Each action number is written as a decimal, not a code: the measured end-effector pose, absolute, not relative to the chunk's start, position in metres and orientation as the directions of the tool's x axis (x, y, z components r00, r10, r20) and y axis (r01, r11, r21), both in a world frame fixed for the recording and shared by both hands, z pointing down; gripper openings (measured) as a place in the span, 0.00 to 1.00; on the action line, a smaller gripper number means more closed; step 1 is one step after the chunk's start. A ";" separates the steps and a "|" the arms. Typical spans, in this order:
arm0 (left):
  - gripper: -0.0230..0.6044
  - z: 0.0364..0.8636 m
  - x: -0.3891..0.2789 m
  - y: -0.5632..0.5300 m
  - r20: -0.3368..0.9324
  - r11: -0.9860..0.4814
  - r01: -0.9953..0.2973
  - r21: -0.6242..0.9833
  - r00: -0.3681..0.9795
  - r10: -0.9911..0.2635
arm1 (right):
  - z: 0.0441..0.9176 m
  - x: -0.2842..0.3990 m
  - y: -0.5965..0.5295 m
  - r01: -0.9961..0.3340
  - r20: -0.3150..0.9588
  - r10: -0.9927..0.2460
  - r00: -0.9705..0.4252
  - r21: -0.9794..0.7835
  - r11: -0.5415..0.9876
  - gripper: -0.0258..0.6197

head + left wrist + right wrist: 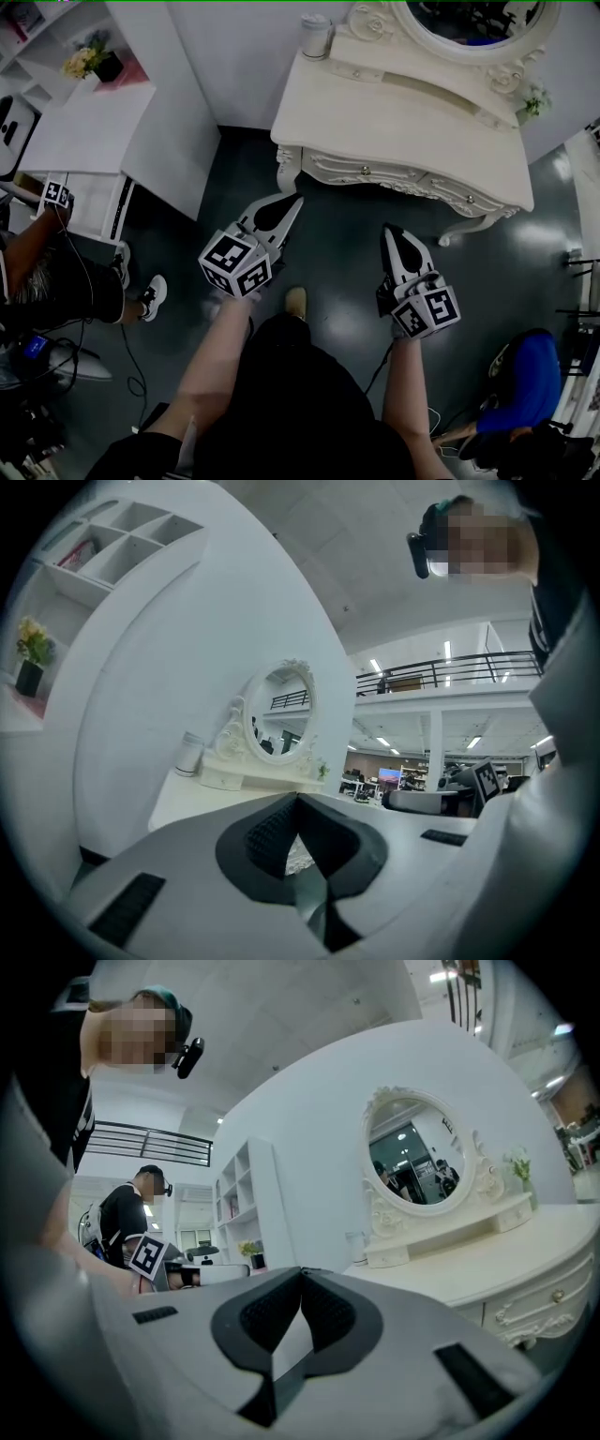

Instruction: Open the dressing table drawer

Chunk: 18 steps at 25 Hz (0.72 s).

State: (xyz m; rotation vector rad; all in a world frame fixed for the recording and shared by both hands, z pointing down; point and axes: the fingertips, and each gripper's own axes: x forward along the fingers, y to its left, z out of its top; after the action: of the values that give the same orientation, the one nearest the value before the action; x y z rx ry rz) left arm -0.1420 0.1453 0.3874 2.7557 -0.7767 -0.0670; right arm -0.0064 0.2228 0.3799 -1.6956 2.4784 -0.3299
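Drawer sits in the carved near face of the dressing table, at the far middle of the head view. Its small round knob faces the person. A second drawer front with its own knob lies to the right of it, and the task does not say which one is meant. On the far side of the counter stand an oval mirror and, at the far left corner, a pale cup.

Left tongs are pinched together with nothing between them, their tips near the left drawer but clearly apart from it. Right tongs are likewise closed and empty, a little nearer to the person and roughly between the two knobs.

Judging from this, the step in hand is the approach. To do it well, the chosen tongs should spread before they reach the knob, come in level at knob height, and close squarely around its neck. The pull should then run straight toward the near side. A slanted pull could jam the drawer or slip off the small knob, and the slender-legged table might shift.
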 end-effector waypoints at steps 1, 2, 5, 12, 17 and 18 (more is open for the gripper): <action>0.04 0.386 -0.139 0.137 0.026 -0.821 -0.499 0.276 0.858 -0.513 | 0.380 -0.004 0.215 -0.905 0.021 -0.933 -0.360 -0.250 0.344 0.05; 0.04 0.385 -0.136 0.129 0.023 -0.824 -0.494 0.276 0.861 -0.509 | 0.380 -0.001 0.208 -0.906 0.020 -0.935 -0.355 -0.253 0.339 0.05; 0.04 0.387 -0.129 0.106 0.017 -0.830 -0.484 0.277 0.866 -0.499 | 0.384 0.004 0.186 -0.909 0.026 -0.937 -0.349 -0.253 0.331 0.05; 0.04 0.392 -0.134 0.062 0.017 -0.824 -0.493 0.278 0.861 -0.509 | 0.385 0.003 0.142 -0.908 0.014 -0.937 -0.350 -0.250 0.336 0.05; 0.04 0.391 -0.138 0.042 0.007 -0.817 -0.501 0.285 0.854 -0.521 | 0.385 0.001 0.123 -0.904 0.014 -0.933 -0.359 -0.254 0.344 0.05; 0.04 0.391 -0.138 0.039 0.006 -0.817 -0.501 0.287 0.854 -0.521 | 0.385 0.001 0.121 -0.904 0.014 -0.933 -0.359 -0.255 0.343 0.05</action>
State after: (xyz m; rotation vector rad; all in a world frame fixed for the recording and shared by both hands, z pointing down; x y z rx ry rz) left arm -0.1376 0.0391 0.3905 2.7512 -0.7745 -0.1046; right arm 0.0010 0.1205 0.3850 -1.6950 2.4621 -0.3311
